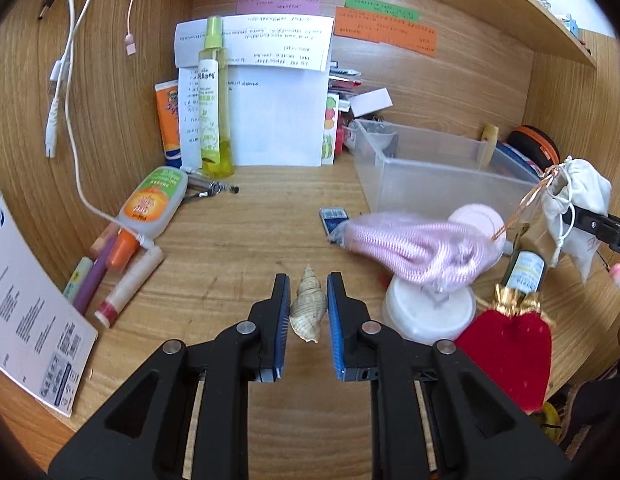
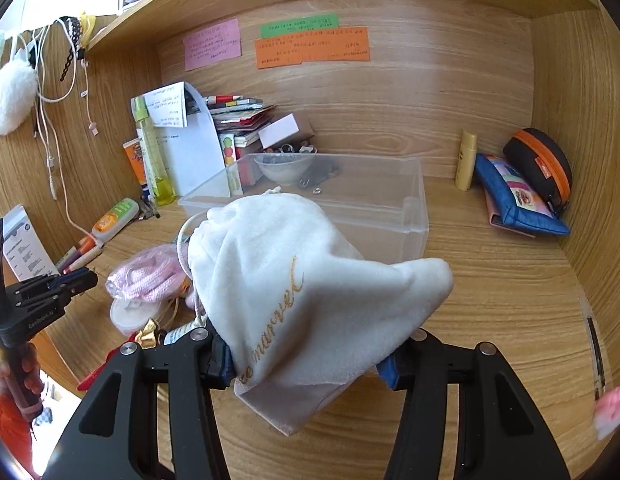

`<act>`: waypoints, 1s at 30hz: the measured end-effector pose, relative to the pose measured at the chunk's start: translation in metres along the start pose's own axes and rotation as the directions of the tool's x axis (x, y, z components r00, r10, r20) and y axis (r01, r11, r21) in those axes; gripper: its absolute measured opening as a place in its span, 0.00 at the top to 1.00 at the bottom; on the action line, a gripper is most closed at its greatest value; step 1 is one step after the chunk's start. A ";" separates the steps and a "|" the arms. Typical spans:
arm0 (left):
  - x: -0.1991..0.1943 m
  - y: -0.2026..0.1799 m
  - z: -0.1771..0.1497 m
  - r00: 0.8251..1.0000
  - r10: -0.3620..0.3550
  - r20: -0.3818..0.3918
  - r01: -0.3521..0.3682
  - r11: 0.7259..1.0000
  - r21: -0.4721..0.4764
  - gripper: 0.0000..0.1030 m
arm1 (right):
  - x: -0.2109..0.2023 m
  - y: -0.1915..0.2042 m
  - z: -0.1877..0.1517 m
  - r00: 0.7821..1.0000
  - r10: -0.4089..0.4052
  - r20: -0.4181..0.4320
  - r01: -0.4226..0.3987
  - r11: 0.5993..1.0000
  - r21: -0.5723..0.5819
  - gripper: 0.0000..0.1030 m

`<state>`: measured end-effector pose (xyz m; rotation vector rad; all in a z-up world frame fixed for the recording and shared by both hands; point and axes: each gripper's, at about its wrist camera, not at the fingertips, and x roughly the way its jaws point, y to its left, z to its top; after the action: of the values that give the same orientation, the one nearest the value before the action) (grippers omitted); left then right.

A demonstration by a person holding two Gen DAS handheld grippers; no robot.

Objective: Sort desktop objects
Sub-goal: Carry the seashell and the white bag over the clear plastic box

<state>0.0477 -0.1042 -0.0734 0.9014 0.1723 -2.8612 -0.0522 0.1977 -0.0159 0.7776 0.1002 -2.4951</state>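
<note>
A cream spiral seashell (image 1: 308, 308) sits between the blue pads of my left gripper (image 1: 309, 304), which is shut on it just above the wooden desk (image 1: 238, 240). My right gripper (image 2: 306, 364) is shut on a white drawstring pouch (image 2: 310, 280) with gold lettering, held up in front of a clear plastic box (image 2: 350, 200). In the left wrist view the pouch (image 1: 574, 196) hangs from the right gripper (image 1: 590, 222) at the far right, beside the box (image 1: 430, 168). The left gripper (image 2: 76, 278) shows at the left edge of the right wrist view.
A pink knit item in a clear bag (image 1: 414, 244) lies on a white round lid (image 1: 430, 308), with a red pouch (image 1: 510, 348) and a small bottle (image 1: 526, 272) nearby. Tubes and pens (image 1: 122, 264) lie at the left; papers and a spray bottle (image 1: 214, 96) stand behind. Zip cases (image 2: 526, 192) rest at the right wall.
</note>
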 end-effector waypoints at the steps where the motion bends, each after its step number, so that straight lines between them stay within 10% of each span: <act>1: 0.001 -0.001 0.002 1.000 -0.006 0.002 0.006 1.000 -0.001 0.83 | 0.000 -0.001 0.002 1.000 0.006 0.005 -0.006 1.000 0.000 0.53; 9: 0.009 -0.009 0.025 0.998 -0.057 0.019 0.057 0.998 -0.017 0.83 | -0.016 0.005 0.032 0.995 -0.014 0.103 0.023 0.996 -0.088 0.53; 30: 0.035 -0.047 0.087 0.986 -0.157 0.052 0.157 0.988 0.015 0.83 | 0.047 -0.017 0.062 0.999 0.019 0.027 -0.018 0.998 -0.052 0.53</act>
<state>-0.0373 -0.0740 -0.0190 0.8487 0.2328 -3.0298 -0.1251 0.1777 0.0088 0.7191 0.1464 -2.4750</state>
